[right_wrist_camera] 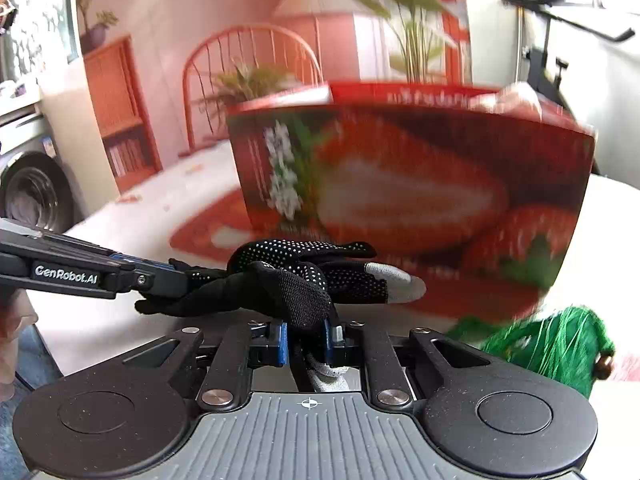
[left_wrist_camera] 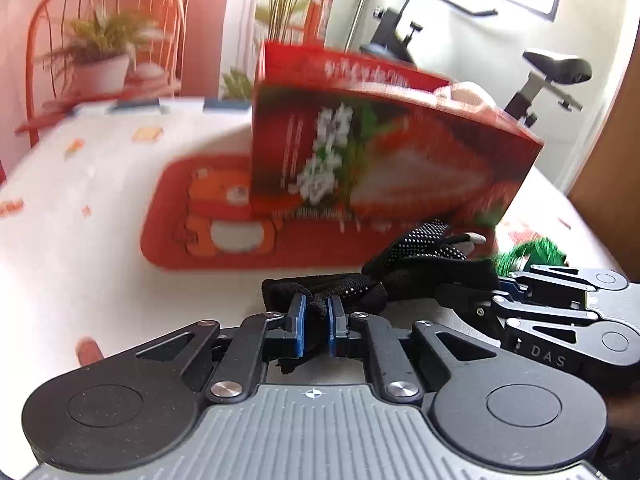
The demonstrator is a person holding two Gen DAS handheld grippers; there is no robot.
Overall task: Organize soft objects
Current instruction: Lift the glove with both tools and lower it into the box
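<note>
A black glove [left_wrist_camera: 416, 256] with white grip dots and a grey fingertip hangs between both grippers, just above the table. My left gripper [left_wrist_camera: 316, 312] is shut on its black knit end. In the right wrist view the same glove [right_wrist_camera: 304, 272] bunches up in front of my right gripper [right_wrist_camera: 306, 332], whose blue pads are shut on a fold of it. The left gripper [right_wrist_camera: 176, 280] comes in from the left edge there. Behind the glove stands a red strawberry-print box [left_wrist_camera: 380, 148], open at the top, with something pale and soft [left_wrist_camera: 464, 94] showing over its rim.
The box [right_wrist_camera: 420, 184] stands on a red cartoon placemat [left_wrist_camera: 208, 216] on a white tablecloth [left_wrist_camera: 80, 208]. A green fluffy item [right_wrist_camera: 560, 344] lies at the right, beside the box. A potted plant [left_wrist_camera: 100, 60] and a red chair [left_wrist_camera: 104, 0] are at the far side.
</note>
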